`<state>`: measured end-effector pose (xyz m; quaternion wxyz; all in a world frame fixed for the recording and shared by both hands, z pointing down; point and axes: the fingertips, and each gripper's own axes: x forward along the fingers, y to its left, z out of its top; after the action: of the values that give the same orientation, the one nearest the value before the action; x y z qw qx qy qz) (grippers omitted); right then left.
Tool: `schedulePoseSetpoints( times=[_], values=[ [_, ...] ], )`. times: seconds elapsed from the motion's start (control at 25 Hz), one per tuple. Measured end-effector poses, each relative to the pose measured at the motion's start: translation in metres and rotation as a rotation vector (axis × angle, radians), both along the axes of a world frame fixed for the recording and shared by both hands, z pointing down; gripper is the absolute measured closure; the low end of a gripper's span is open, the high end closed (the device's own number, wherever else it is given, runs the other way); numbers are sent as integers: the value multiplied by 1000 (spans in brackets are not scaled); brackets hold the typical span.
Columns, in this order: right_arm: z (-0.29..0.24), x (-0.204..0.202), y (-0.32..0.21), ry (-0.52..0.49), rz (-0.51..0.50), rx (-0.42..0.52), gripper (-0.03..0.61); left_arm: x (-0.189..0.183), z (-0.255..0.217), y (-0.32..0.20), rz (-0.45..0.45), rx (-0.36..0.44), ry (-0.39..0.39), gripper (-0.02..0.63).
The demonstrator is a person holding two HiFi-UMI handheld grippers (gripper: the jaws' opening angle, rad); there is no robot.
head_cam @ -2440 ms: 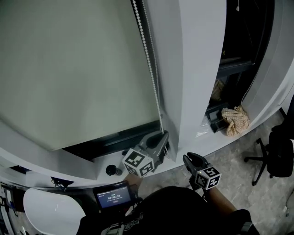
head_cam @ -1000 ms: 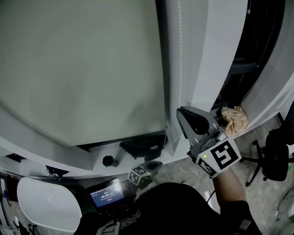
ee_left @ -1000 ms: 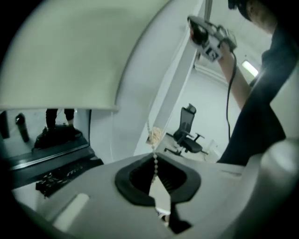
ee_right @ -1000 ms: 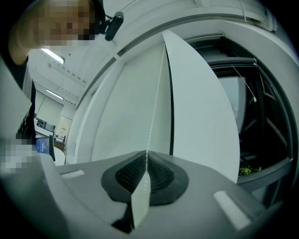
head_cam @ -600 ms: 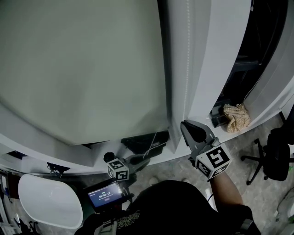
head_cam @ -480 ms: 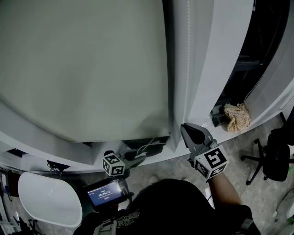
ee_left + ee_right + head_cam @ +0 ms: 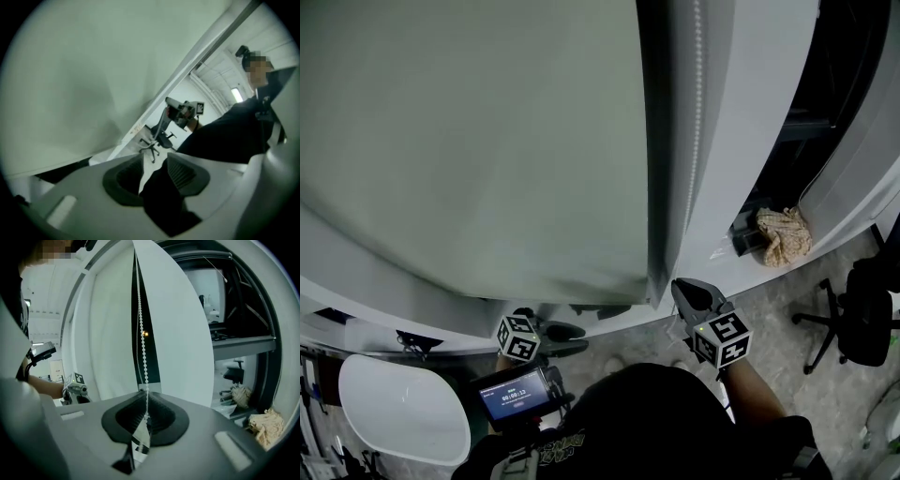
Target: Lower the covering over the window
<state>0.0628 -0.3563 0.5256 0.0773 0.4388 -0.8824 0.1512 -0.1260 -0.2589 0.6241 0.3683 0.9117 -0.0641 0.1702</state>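
Head view. Blind [image 7: 487,141] hangs over nearly the whole window, pale and flat. Its bottom edge sits just above the sill [image 7: 384,305], with only a thin dark strip of opening left beneath. Bead chain [image 7: 697,122] runs straight down the pillar [image 7: 750,141] beside the blind and ends in the right claw [image 7: 682,289]. That claw is low, at sill height, which I judge to be the bottom of a pull stroke. Left claw [image 7: 570,337] lies lower left, just under the sill, apart from the chain. Rag [image 7: 783,234] and office chair [image 7: 862,319] are off to the right, not involved.

Left gripper view. Left claw [image 7: 154,176] has its jaws wide, having just been opening. Nothing sits between them; only the person's dark clothing [image 7: 225,136] and floor show beyond. Blind [image 7: 93,70] fills the upper left. Judged: this is the free hand, open so it can take a fresh hold higher on the chain.

Right gripper view. Right claw [image 7: 146,420] is pinched narrow on the bead chain [image 7: 140,324], beads running taut down into the pads. The taut line suggests this hand carries the load so the blind does not creep while the other is free. Left claw [image 7: 75,390] shows far left, well apart from the chain.

Task looks nearly done by the size of the gap; a short further pull probably closes it. Risk: beads slipping through the pads.
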Motion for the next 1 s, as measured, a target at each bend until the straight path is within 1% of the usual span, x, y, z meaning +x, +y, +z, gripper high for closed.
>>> schedulePoseSetpoints(
  times=[0.08, 0.12, 0.16, 0.2, 0.32, 0.4, 0.44, 0.52, 0.6, 0.68, 0.76, 0.84, 0.92, 1.0],
  values=[
    [15, -1, 0, 9, -4, -24, 563, 21, -31, -2, 9, 55, 133, 460],
    [26, -3, 1, 19, -10, -42, 563, 33, -48, -6, 6, 96, 186, 460],
    [37, -4, 0, 39, -13, -56, 563, 46, -65, -11, 6, 142, 219, 460],
    [47, -5, 0, 63, -10, -63, 563, 59, -81, -16, 12, 194, 231, 460],
    [63, -1, 0, 96, 9, -82, 563, 87, -114, -32, 43, 345, 214, 466],
    [66, 7, 1, 107, 26, -84, 563, 96, -130, -41, 56, 410, 218, 476],
    [66, 14, 1, 113, 37, -81, 563, 100, -137, -47, 47, 435, 226, 477],
    [66, 28, -1, 107, 63, -81, 563, 106, -153, -62, -7, 491, 243, 478],
    [64, 37, 0, 88, 79, -86, 563, 113, -174, -78, -87, 543, 265, 477],
    [64, 34, 6, 81, 68, -83, 563, 123, -197, -91, -157, 588, 312, 477],
    [76, 21, 15, 97, 30, -102, 563, 135, -220, -98, -197, 616, 366, 474],
    [108, 3, 29, 135, -30, -176, 563, 148, -242, -101, -215, 637, 401, 451],
    [152, -14, 48, 179, -106, -298, 563, 162, -261, -103, -232, 662, 423, 451],
    [182, -25, 66, 200, -170, -404, 563, 173, -281, -101, -244, 692, 454, 451]
  ],
)
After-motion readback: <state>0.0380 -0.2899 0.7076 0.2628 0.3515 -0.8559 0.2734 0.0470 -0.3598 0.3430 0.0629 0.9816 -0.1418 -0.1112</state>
